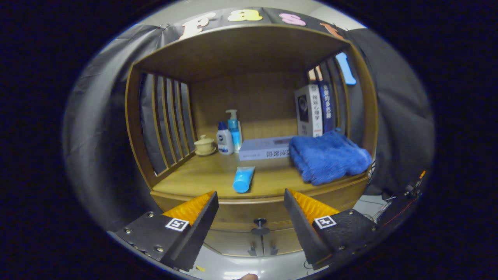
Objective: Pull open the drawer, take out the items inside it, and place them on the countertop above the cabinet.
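Wooden drawer under the countertop, shut, front flush w/ cabinet, small dark round knob at centre. Blue tube lies on countertop near front edge, cap end toward the gripper, whose fingers are spread apart, holding nothing, knob between them.

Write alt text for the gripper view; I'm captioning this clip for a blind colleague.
The open tool hangs in front of a wooden cabinet, its fingers empty, with the closed drawer's knob between them. On the countertop beyond lie a blue tube, a folded blue towel, a flat box, two bottles, a lidded cup and upright books.
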The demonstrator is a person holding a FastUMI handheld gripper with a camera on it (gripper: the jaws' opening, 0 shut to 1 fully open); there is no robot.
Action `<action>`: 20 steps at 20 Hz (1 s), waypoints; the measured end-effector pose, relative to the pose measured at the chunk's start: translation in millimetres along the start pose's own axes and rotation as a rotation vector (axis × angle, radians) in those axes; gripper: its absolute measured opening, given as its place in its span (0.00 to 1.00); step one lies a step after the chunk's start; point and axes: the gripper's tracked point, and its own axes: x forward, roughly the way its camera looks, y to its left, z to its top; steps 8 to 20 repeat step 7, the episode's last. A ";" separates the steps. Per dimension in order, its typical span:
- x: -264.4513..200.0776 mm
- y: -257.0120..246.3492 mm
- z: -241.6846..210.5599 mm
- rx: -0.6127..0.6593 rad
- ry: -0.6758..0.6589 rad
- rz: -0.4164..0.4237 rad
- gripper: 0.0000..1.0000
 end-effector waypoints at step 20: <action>-79.9 -47.5 85.5 -0.018 -0.221 -0.146 1.00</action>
